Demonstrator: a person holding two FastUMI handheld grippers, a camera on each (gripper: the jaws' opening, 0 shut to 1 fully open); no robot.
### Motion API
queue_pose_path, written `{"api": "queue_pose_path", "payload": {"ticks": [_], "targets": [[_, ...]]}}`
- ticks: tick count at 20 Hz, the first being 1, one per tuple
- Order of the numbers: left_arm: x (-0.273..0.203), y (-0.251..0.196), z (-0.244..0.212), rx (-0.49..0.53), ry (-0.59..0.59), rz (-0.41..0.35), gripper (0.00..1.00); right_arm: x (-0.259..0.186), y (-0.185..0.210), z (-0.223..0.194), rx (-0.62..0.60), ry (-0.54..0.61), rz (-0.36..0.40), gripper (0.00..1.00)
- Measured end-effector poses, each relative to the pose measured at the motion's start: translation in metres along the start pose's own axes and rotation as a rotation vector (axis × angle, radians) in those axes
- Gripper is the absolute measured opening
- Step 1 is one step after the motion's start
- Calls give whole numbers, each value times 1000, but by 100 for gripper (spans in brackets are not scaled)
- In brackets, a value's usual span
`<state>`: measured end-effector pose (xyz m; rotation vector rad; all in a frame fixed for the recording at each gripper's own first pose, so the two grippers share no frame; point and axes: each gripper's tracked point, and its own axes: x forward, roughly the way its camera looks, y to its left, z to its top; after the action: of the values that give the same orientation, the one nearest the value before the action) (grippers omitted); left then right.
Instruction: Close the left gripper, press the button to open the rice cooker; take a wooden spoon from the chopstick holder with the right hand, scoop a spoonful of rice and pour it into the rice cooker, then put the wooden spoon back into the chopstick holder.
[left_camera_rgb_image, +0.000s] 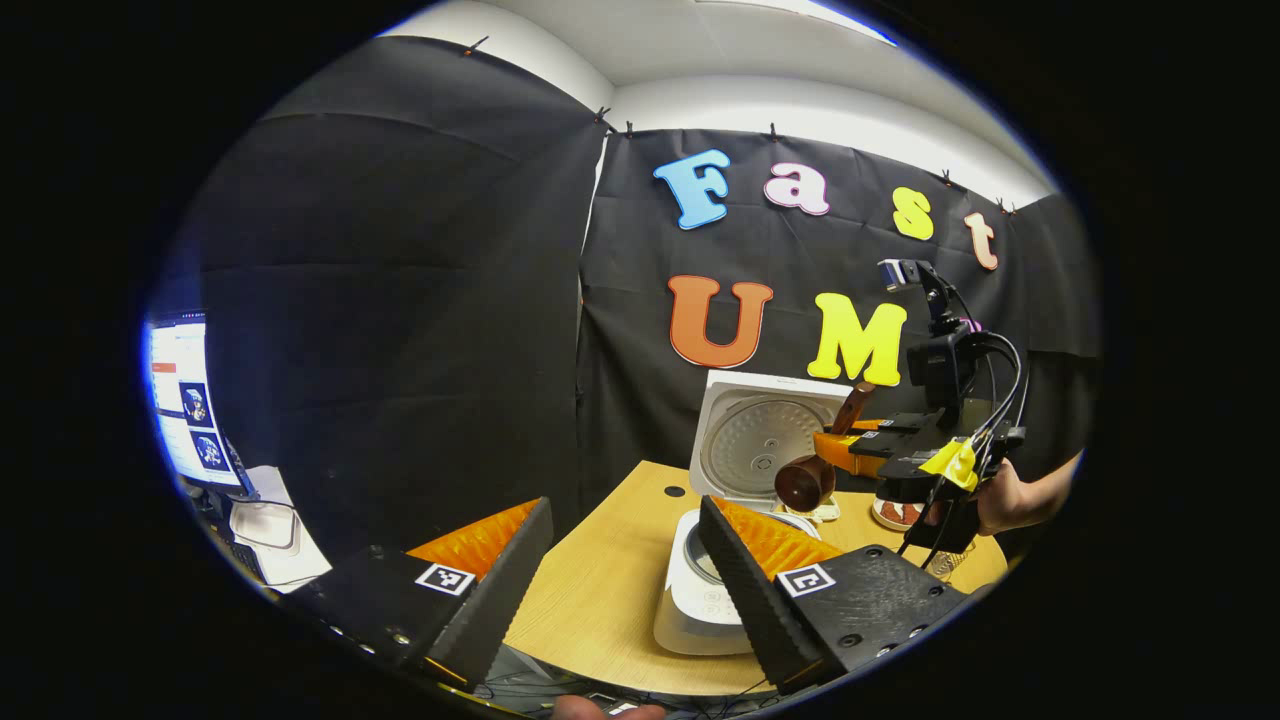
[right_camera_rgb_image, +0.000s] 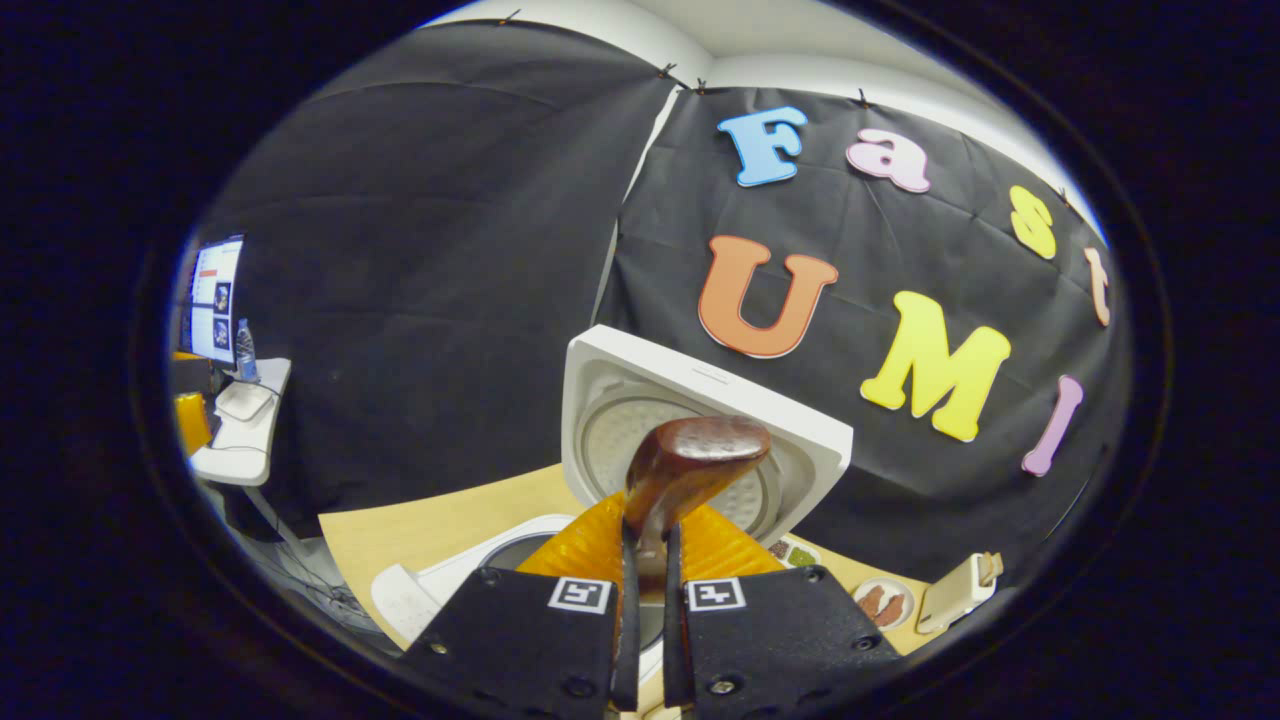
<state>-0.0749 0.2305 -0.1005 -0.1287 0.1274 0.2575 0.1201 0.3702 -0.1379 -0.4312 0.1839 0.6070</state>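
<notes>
**Spoon over open cooker**

Right gripper (right_camera_rgb_image: 640, 590): fingers pinch the spoon (right_camera_rgb_image: 690, 465) handle, bowl sticking up at 12 o'clock in front of the raised lid (right_camera_rgb_image: 800, 440). In left gripper view the spoon head (left_camera_rgb_image: 805, 482) hangs tilted above the cooker (left_camera_rgb_image: 700, 595) (contents of the spoon not discernible). Left gripper (left_camera_rgb_image: 625, 580): fingers spread wide, nothing between them, cooker body at 1 o'clock of them on the table (left_camera_rgb_image: 600, 570). A hand (left_camera_rgb_image: 1005, 500) holds the right gripper at 3 o'clock.
</notes>
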Motion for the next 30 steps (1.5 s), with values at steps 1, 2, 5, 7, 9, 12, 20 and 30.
{"api": "queue_pose_path", "payload": {"ticks": [1,2,5,7,9,12,20,30], "targets": [[-1,0,0,-1,-1,1,94,-2,1,0,-2,-4,3,14],[-3,-1,2,-1,-3,1,94,-3,2,0,2,-7,7,14],[-7,-4,3,2,-8,2,94,-9,-2,1,27,-8,5,14],[-7,-10,7,21,-16,-14,94,-13,-6,0,75,-5,13,15],[-10,-19,11,45,-22,-50,94,-19,-13,2,128,-7,20,14],[-7,-31,21,73,-40,-84,94,-30,-30,4,210,-8,20,14],[0,-87,34,106,-44,-150,94,-90,-102,-22,435,8,17,14],[29,-152,48,113,-25,-196,94,-181,-276,-156,721,84,-300,14]]}}
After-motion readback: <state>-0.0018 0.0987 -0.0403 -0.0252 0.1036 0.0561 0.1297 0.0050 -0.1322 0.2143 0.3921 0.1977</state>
